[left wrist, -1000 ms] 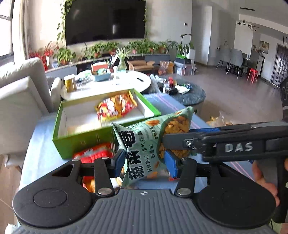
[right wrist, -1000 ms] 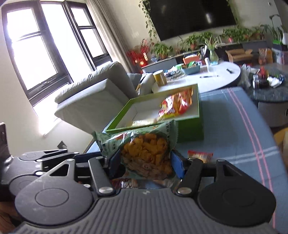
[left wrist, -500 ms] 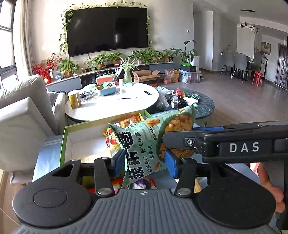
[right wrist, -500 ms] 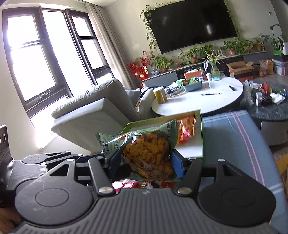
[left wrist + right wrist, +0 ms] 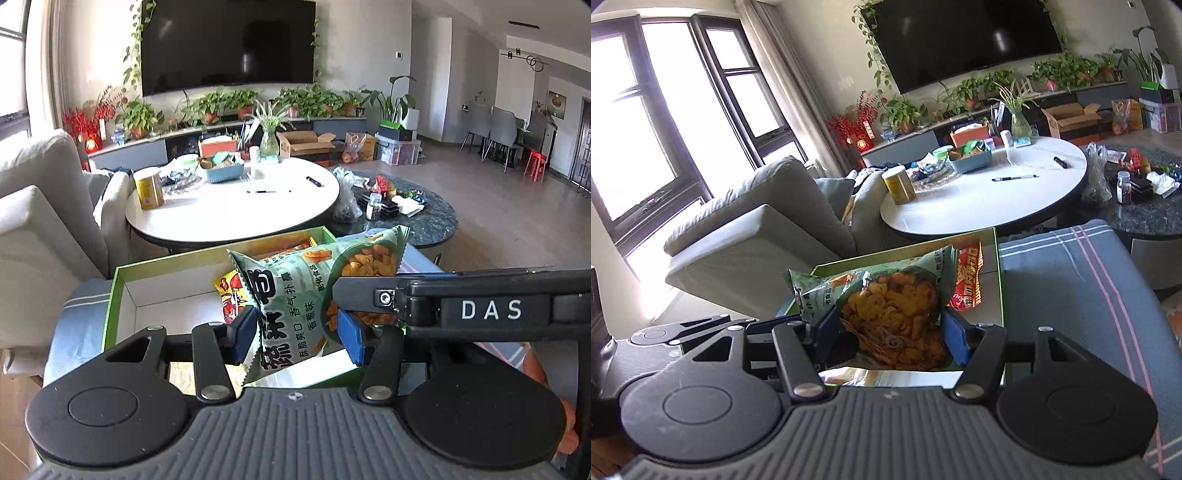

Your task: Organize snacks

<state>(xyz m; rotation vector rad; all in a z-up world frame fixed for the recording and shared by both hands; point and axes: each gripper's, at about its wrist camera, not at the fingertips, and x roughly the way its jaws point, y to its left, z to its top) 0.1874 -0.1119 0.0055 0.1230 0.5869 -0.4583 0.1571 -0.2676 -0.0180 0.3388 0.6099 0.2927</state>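
A pale green snack bag (image 5: 295, 302) with orange chips showing through its window is held in the air by both grippers. My left gripper (image 5: 299, 338) is shut on its lower part. My right gripper (image 5: 892, 334) is shut on its other end (image 5: 894, 314) and reaches in from the right in the left wrist view. The bag hangs over the open green box (image 5: 122, 280), which holds a red and yellow snack pack (image 5: 231, 291). The box (image 5: 999, 266) and that pack (image 5: 967, 280) also show in the right wrist view.
The box sits on a blue striped cloth (image 5: 1071, 280). Behind it stands a round white table (image 5: 236, 206) with a yellow can (image 5: 148, 188) and a pen. A grey sofa (image 5: 37, 206) is to the left and a dark low table (image 5: 424, 218) to the right.
Both grippers have lifted the green bag and carried it forward over the green box. The box and loose snacks on the cloth have dropped lower and partly out of view.
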